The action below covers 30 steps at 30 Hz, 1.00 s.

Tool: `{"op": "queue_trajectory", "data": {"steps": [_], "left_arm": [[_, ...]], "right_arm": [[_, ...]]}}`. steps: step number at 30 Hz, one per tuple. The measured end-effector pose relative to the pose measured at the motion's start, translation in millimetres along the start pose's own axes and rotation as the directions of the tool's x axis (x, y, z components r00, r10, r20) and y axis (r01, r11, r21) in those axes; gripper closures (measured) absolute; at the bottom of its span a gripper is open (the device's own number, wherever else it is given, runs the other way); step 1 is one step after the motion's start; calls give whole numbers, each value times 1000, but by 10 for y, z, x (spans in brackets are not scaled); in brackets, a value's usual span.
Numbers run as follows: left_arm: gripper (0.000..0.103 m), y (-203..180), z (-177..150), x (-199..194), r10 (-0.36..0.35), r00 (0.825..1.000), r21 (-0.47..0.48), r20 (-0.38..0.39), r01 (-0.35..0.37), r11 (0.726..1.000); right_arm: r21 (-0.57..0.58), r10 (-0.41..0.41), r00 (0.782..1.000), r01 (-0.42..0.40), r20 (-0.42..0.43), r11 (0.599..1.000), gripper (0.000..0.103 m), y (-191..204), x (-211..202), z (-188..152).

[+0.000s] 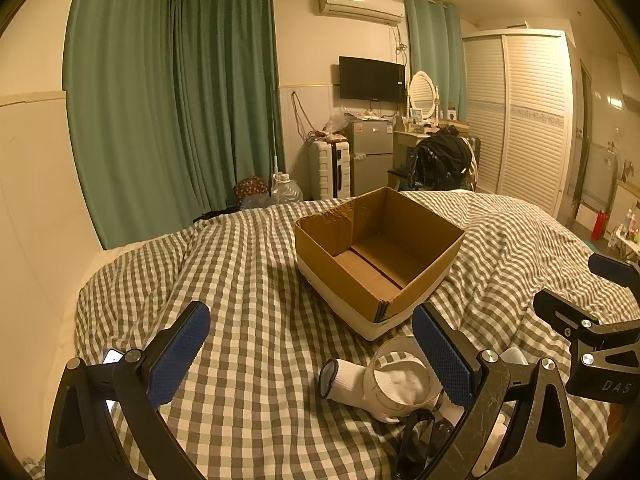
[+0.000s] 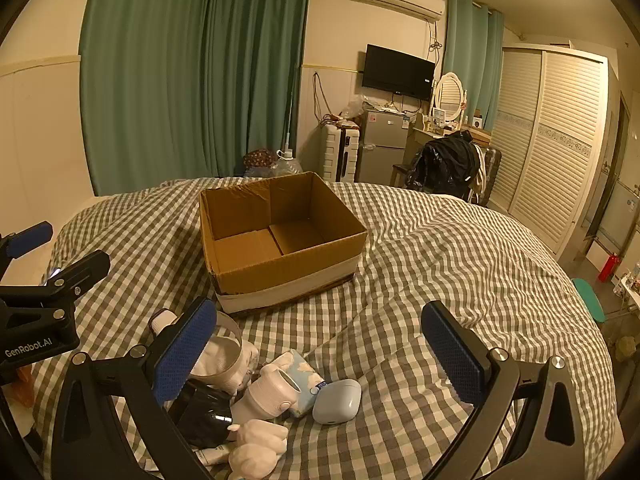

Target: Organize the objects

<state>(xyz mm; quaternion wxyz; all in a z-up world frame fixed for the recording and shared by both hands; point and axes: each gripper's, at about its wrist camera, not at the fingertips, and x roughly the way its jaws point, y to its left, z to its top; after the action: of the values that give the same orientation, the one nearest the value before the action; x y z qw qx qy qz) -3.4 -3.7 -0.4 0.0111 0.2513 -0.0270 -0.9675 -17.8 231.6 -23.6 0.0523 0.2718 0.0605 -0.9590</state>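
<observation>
Small clutter — sock (image 1: 348, 376), white cup (image 2: 276, 394), pale blue case (image 2: 337, 401) — heaped on the bed (image 2: 440, 248) just short of the empty cardboard box (image 2: 280, 240). Best taken one piece at a time, lifted clear over the near wall, dropped inside. Left gripper (image 1: 310, 354) and right gripper (image 2: 320, 354) both spread wide, holding nothing, hovering above the heap.

Green curtains (image 1: 168, 100), louvred wardrobe (image 1: 520, 120), checked bed (image 1: 248, 280).

The box (image 2: 280, 268) was matt brown cardboard with a pale band round its base. The bedcover (image 2: 420, 264) was soft checked cloth, creased. The sock (image 1: 360, 380) was ribbed knit. The earbud case (image 2: 337, 401) was smooth, glossy plastic.
</observation>
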Motion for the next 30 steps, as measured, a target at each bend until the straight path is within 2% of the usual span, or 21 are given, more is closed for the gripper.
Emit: {"op": "queue_trajectory", "data": {"steps": [30], "left_arm": [[0, 12, -21, 16, -8, 1000, -9, 4, 8, 1000]], "right_arm": [[3, 19, 1000, -19, -12, 1000, 0, 38, 45, -24]]}}
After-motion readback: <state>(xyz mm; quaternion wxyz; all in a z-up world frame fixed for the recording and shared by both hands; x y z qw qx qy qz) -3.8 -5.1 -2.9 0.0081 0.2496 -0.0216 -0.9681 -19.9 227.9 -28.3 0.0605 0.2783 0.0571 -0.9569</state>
